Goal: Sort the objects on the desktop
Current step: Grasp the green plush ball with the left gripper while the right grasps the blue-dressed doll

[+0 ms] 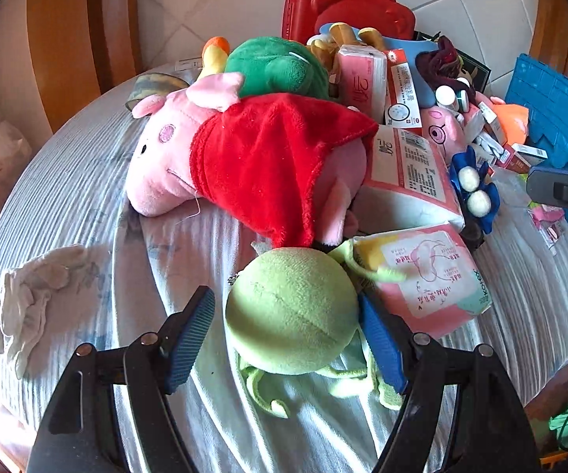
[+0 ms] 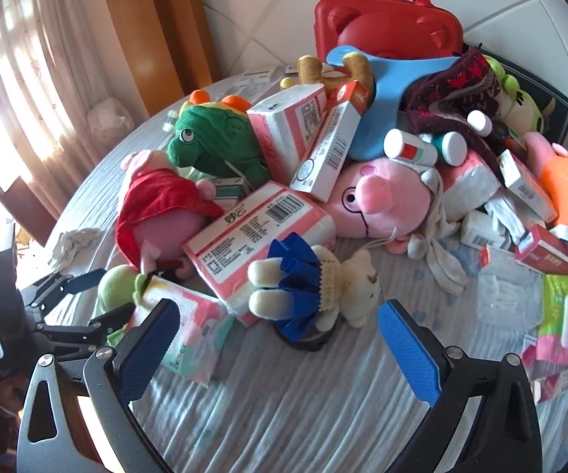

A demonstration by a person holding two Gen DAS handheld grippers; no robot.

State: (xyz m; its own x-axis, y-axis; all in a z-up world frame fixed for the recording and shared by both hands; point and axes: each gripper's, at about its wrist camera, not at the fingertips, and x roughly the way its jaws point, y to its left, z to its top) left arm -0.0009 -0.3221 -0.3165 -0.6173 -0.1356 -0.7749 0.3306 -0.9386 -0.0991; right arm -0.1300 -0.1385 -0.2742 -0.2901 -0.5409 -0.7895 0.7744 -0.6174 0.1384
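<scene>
A round pale-green plush toy point(image 1: 292, 311) lies on the striped tablecloth point(image 1: 87, 181). My left gripper point(image 1: 284, 299) is open around it. Its right pad point(image 1: 382, 343) rests against the plush, and a small gap shows at the left pad point(image 1: 189, 339). In the right wrist view that left gripper point(image 2: 112, 293) straddles the same green plush point(image 2: 114, 283). My right gripper point(image 2: 278, 309) is open and holds nothing. It sits just in front of a small cream bear in a blue dress point(image 2: 311, 287).
Behind is a heap: a pink pig plush in a red dress point(image 1: 244, 157), a green dinosaur plush point(image 2: 213, 142), tissue packs point(image 2: 260, 236), a pad packet point(image 1: 429, 276), small boxes and bottles point(image 2: 410, 146), a red case point(image 2: 386, 15). A blue crate point(image 1: 555, 118) lies right; a white cloth point(image 1: 36, 307) lies left.
</scene>
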